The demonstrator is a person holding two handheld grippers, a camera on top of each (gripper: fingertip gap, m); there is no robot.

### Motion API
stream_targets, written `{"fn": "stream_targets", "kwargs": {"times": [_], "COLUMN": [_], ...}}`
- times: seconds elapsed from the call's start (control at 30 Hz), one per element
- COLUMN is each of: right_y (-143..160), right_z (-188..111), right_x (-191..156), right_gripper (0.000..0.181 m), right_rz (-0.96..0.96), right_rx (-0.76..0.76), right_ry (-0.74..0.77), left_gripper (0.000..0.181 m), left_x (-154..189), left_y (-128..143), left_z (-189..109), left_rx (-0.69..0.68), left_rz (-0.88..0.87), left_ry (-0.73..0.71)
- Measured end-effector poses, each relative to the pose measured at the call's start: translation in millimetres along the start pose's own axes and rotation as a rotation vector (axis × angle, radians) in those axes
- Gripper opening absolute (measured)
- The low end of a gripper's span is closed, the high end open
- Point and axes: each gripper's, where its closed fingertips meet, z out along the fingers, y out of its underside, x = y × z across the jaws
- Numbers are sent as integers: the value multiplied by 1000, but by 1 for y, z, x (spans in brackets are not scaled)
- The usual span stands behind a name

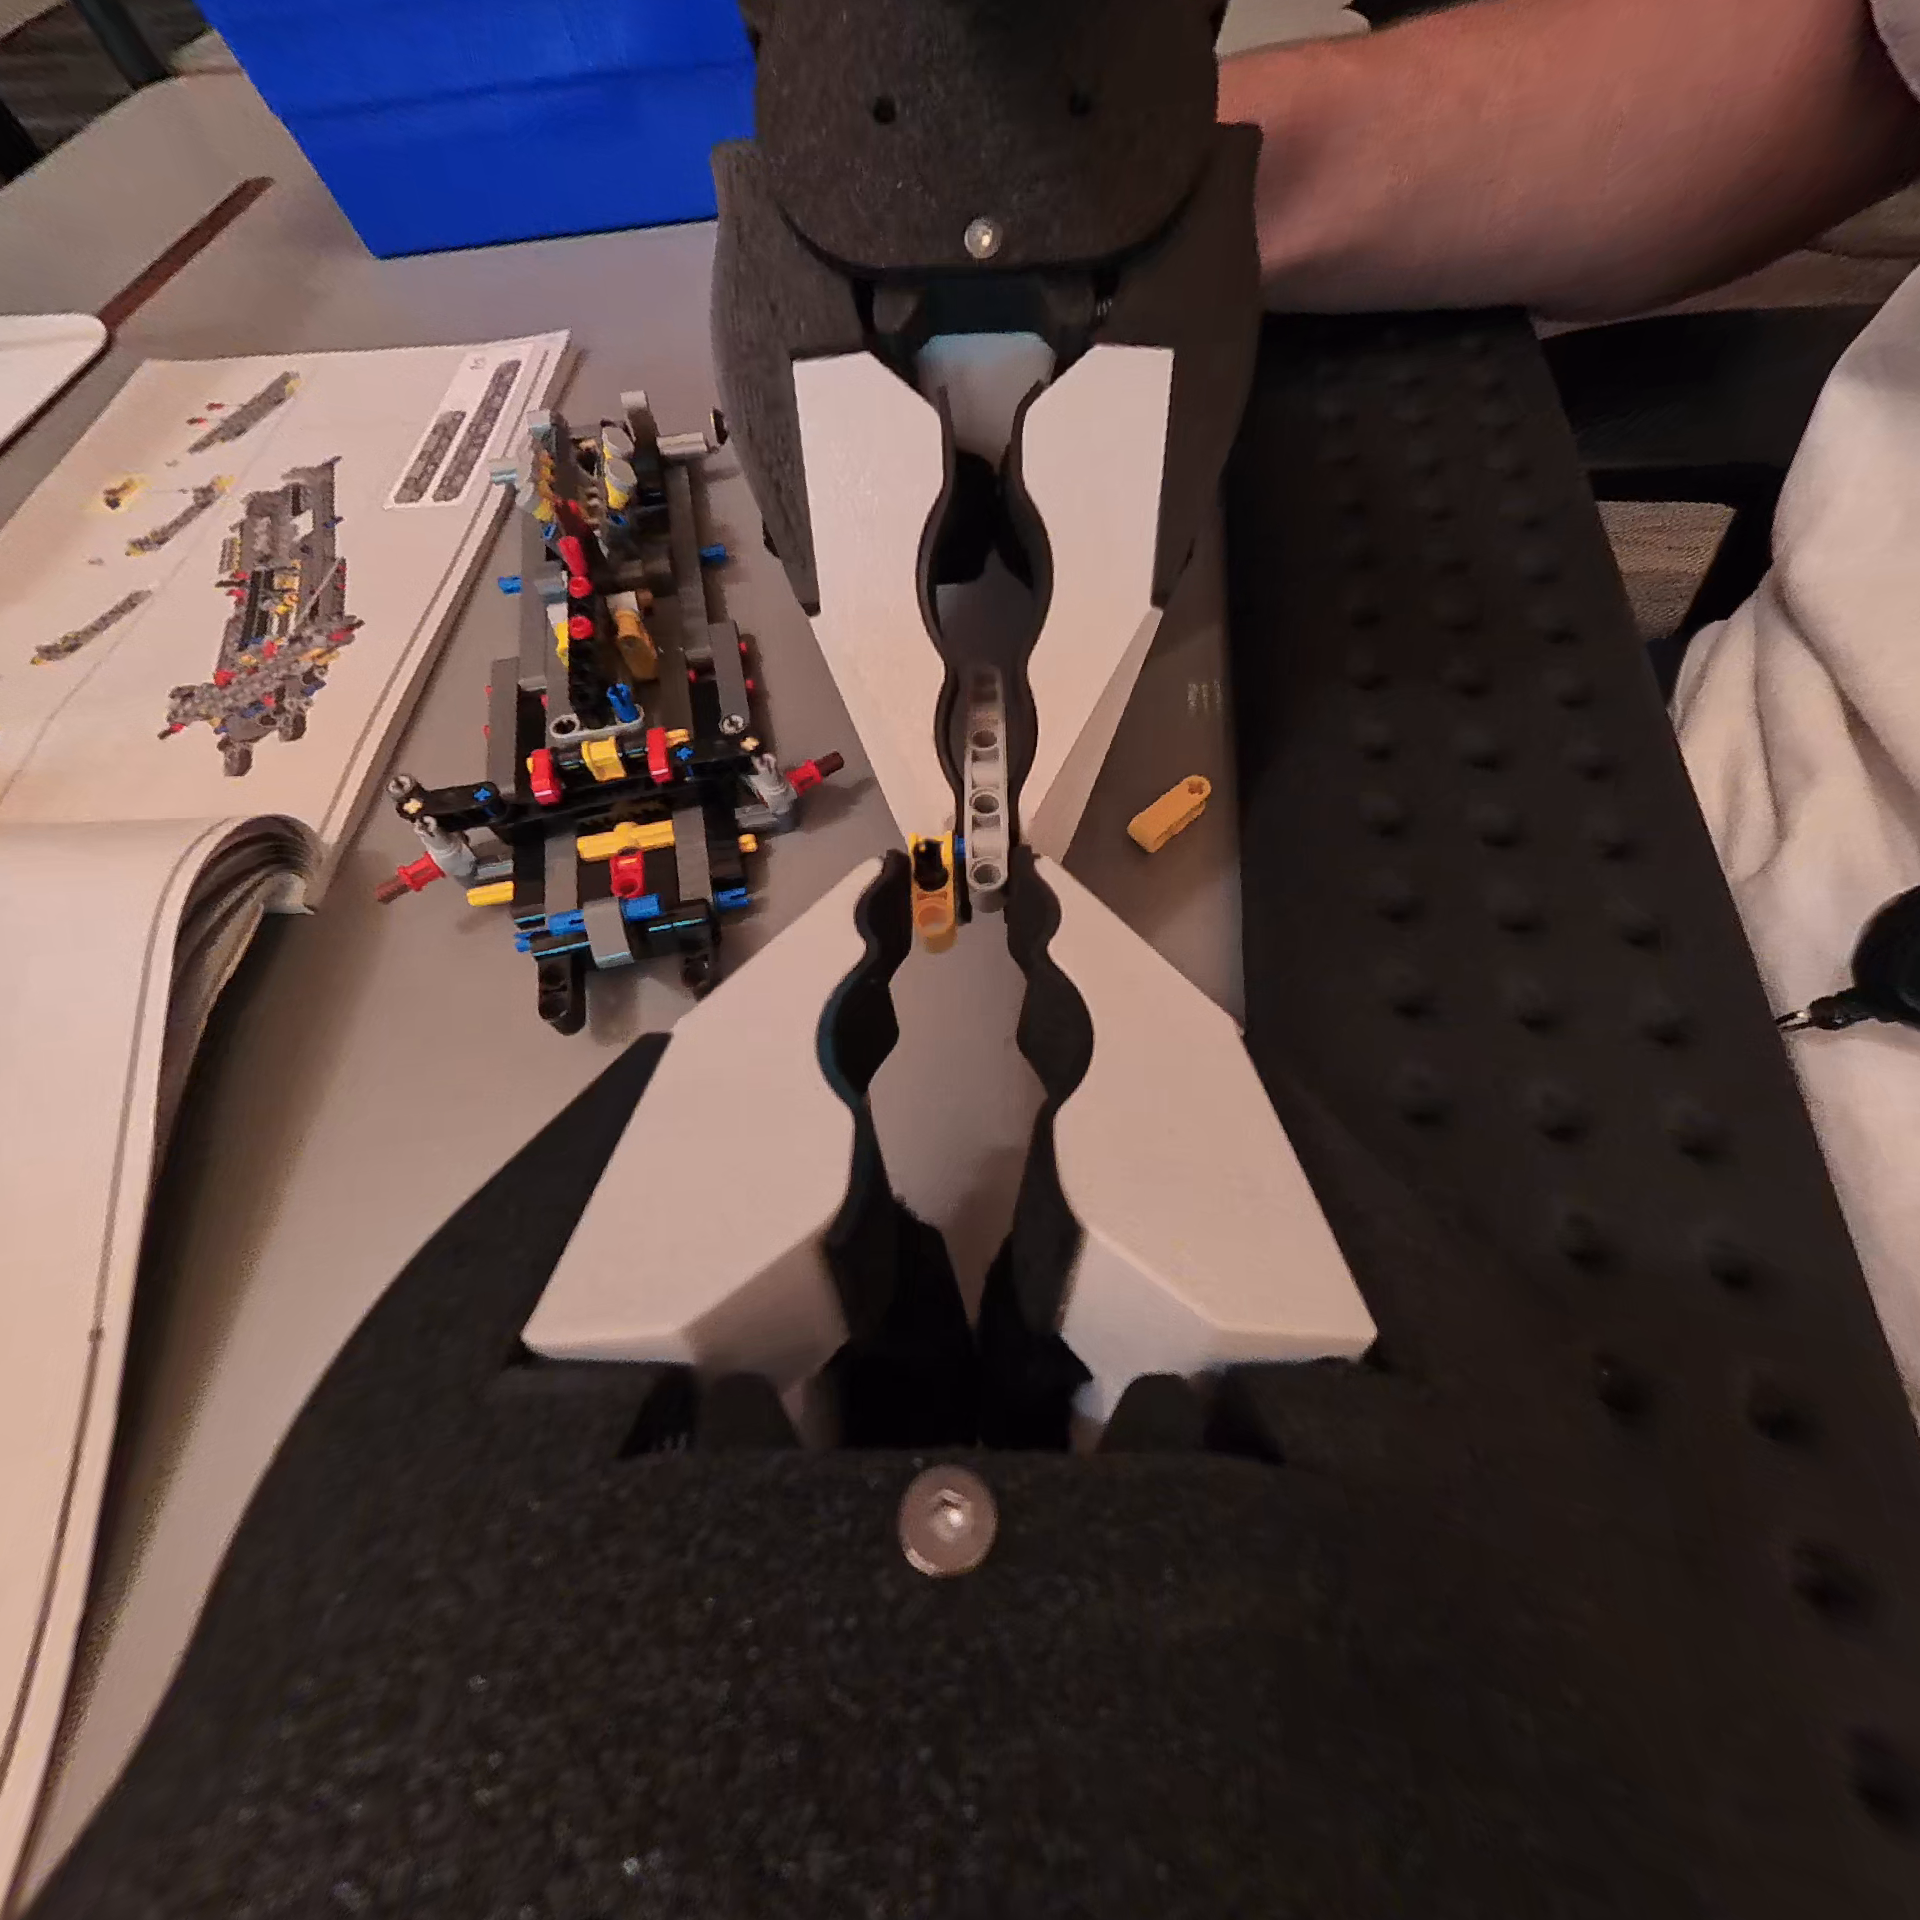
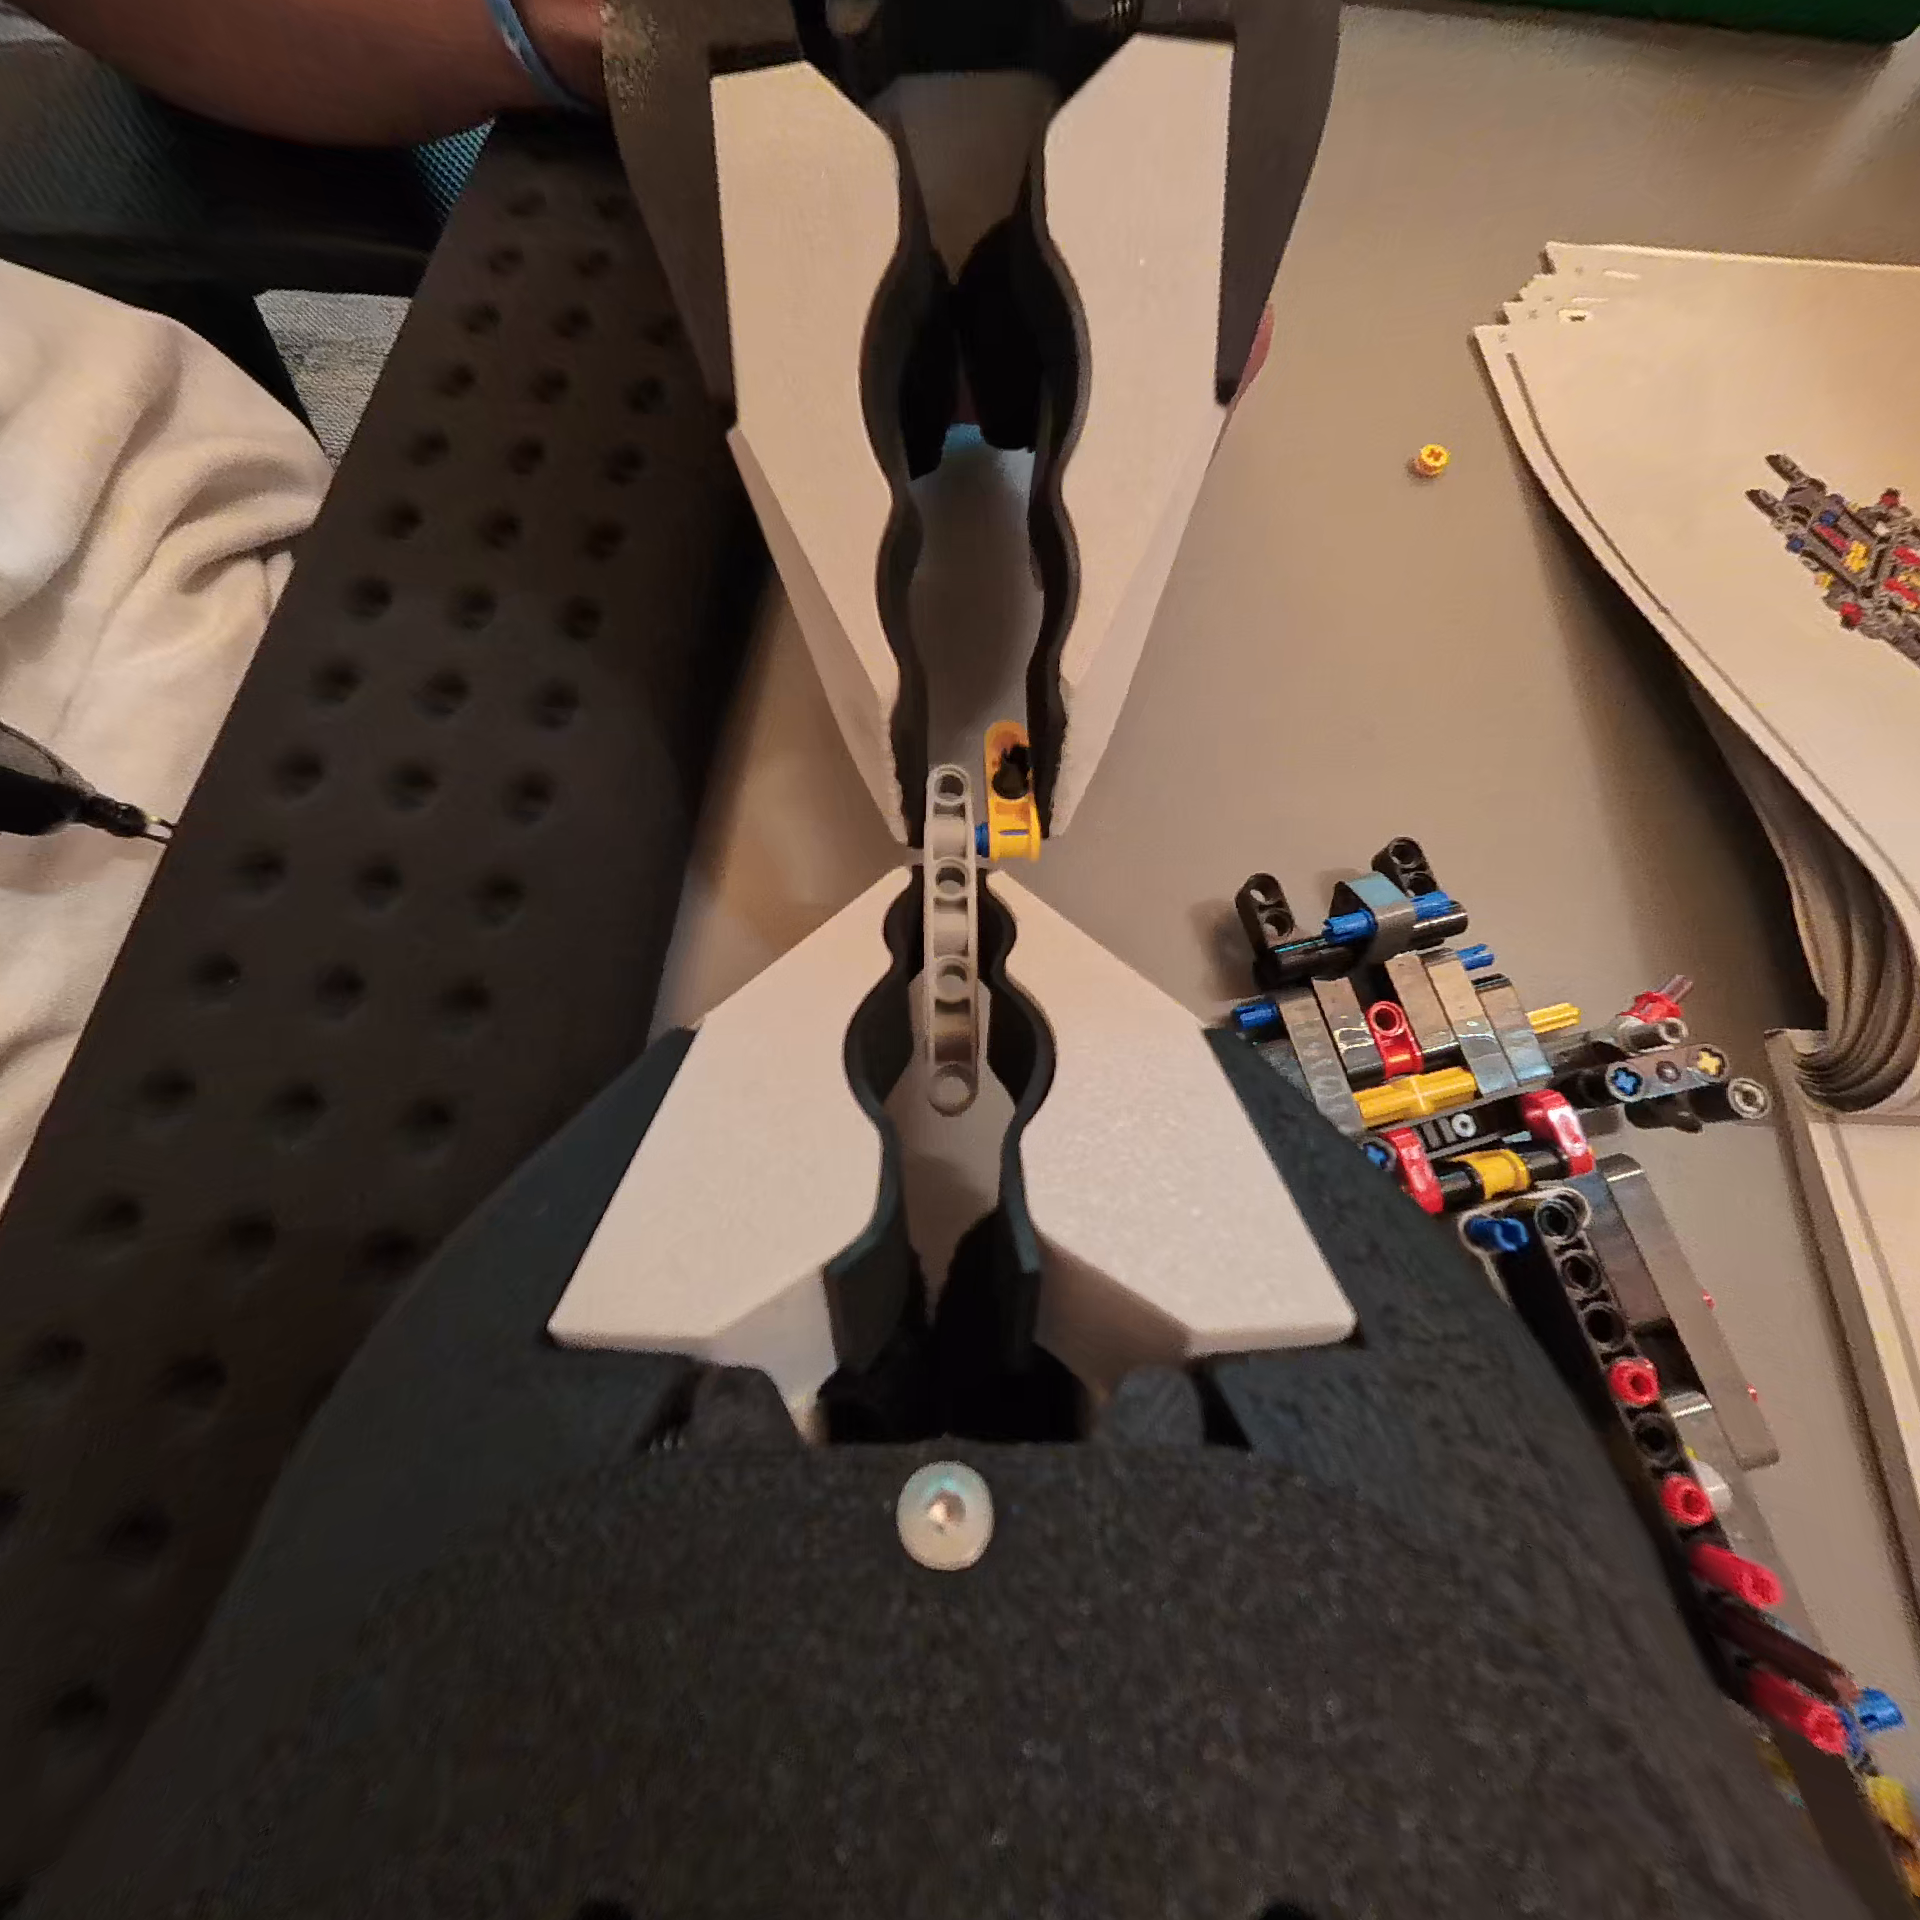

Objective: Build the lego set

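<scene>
Joining step: left gripper [image 1: 940, 894] pinched yellow connector [image 1: 932, 896]; right gripper [image 2: 951, 883] clamped grey beam [image 2: 948, 977], beside chassis [image 2: 1455, 1091]; pressing together seemed next.

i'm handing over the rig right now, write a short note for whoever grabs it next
Left claw: shut on the yellow connector.
Right claw: shut on the grey beam.
The two claws meet tip to tip above the table, connector against beam with a blue pin between them.
The chassis sits beside the open instruction book.
A spare yellow connector lies loose on the table.
Left: finish joining, then fit to chassis.
</scene>
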Motion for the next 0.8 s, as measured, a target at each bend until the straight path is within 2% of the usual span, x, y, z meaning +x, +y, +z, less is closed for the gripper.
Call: {"fn": "stream_targets", "kwargs": {"times": [0.07, 0.17, 0.3, 0.5, 0.57, 0.8], "right_y": [-2, -12, -18, -14, -12, -10], "right_z": [-3, -16, -18, -14, -15, -12], "right_x": [4, 16, 14, 11, 13, 11], "right_gripper": [7, 22, 24, 20, 7, 7], "right_rz": [2, 7, 6, -8, -17, -10], "right_rx": [19, 100, 139, 115, 103, 92], "right_ry": [28, 106, 86, 67, 75, 70], "left_gripper": [17, 17, 17, 17, 18, 17], "left_x": [-3, -10, -8, -7, -13, -12], "left_y": [-2, -1, -6, -3, -1, 5], "left_z": [-1, -4, -5, -2, -2, -2], "left_rx": [12, 14, 38, 16, -1, -29], "left_rz": [20, 28, 37, 63, 65, 72], "left_ry": [-30, -65, -56, -70, -106, -99]}}
